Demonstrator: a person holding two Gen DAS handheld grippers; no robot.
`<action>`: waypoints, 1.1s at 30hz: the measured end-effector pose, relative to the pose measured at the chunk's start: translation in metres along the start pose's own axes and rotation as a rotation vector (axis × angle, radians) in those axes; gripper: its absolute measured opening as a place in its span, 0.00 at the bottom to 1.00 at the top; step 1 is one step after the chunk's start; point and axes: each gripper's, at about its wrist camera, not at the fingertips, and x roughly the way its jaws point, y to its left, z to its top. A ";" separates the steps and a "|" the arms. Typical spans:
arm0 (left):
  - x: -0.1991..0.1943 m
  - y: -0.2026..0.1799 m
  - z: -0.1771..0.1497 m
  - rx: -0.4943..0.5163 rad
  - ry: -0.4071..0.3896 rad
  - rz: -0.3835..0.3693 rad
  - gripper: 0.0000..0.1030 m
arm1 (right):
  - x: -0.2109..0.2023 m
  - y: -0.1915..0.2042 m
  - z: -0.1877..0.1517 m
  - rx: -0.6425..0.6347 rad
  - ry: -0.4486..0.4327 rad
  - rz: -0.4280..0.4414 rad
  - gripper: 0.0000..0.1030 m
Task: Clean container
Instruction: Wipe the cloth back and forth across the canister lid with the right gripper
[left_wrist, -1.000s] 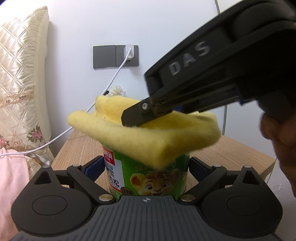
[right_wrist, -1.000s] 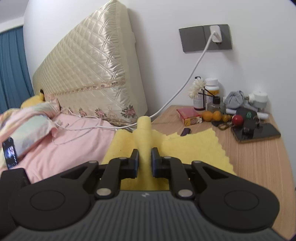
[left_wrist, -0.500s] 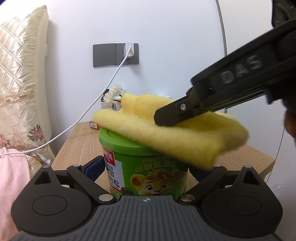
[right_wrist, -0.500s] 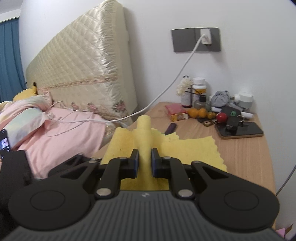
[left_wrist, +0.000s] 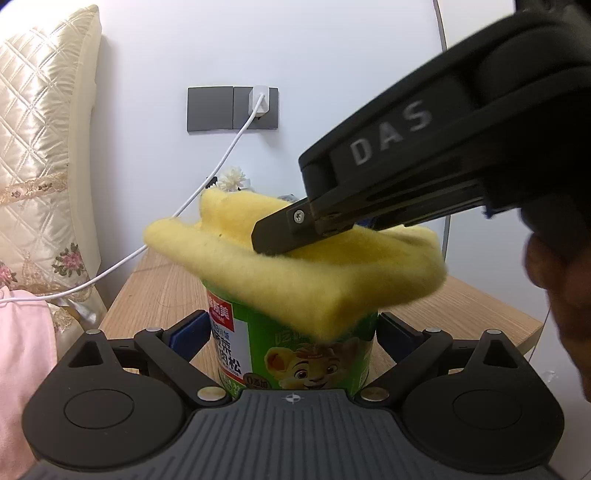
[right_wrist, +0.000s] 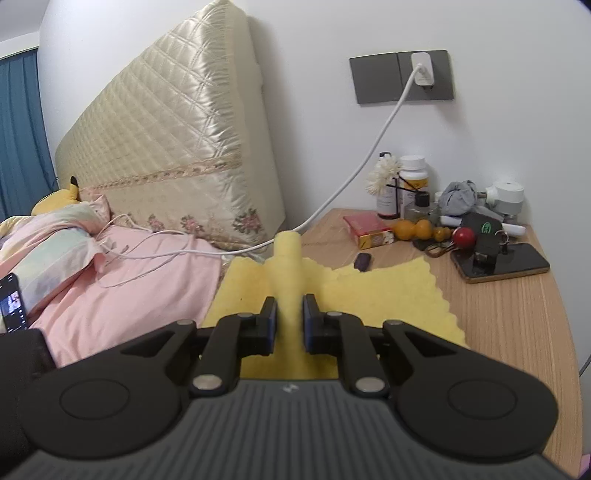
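My left gripper (left_wrist: 291, 332) is shut on a green container (left_wrist: 295, 350) with a lion cub on its label, held over the wooden nightstand (left_wrist: 166, 288). A yellow cloth (left_wrist: 295, 273) lies over the container's top and hides the lid. My right gripper (right_wrist: 289, 321) is shut on a fold of that yellow cloth (right_wrist: 388, 295). In the left wrist view the right gripper (left_wrist: 280, 230) comes in from the upper right and presses the cloth down on the container.
The nightstand's back (right_wrist: 498, 314) holds bottles (right_wrist: 413, 184), oranges (right_wrist: 413, 229), a red box (right_wrist: 369, 230), a red ball (right_wrist: 464, 236) and a phone (right_wrist: 506, 262). A white charger cable (right_wrist: 369, 155) hangs from the wall socket. The bed with pink bedding (right_wrist: 129, 288) lies left.
The cloth and right gripper have swept back leftward across the container's top, after sliding right half a second ago. The left gripper has held the container steady.
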 end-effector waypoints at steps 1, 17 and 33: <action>0.000 0.000 0.001 0.000 0.001 0.000 0.95 | -0.002 0.000 -0.001 -0.001 0.001 0.000 0.15; 0.006 -0.010 0.013 0.007 -0.001 0.012 0.94 | -0.016 -0.017 -0.008 -0.019 -0.033 -0.054 0.14; -0.017 -0.009 -0.014 0.004 -0.015 0.020 0.94 | -0.017 -0.009 -0.013 -0.010 -0.051 -0.017 0.17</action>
